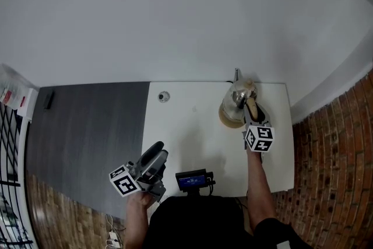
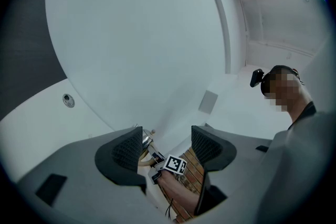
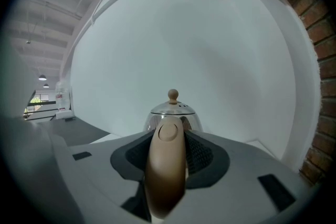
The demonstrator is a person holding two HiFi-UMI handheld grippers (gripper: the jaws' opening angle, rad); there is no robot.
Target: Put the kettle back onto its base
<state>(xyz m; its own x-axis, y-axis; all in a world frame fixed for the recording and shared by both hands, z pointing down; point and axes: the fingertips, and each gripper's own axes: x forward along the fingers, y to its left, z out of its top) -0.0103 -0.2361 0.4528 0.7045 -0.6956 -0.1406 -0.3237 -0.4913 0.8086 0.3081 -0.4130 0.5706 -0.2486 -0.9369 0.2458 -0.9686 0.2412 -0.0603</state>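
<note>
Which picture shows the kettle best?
The right gripper view: the kettle fills the middle, handle, lid and knob clear. The head view shows it small from above; the left gripper view shows just a sliver beside a jaw.

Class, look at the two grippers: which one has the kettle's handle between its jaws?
The right gripper, closed on the beige handle of the kettle. The left gripper has its jaws apart with nothing between them.

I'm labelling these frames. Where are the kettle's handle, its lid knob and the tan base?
handle (image 3: 167, 165), right gripper view, middle of the tan grip.
lid knob (image 3: 172, 94), right gripper view, round top.
base (image 1: 226, 119), head view, left rim.
</note>
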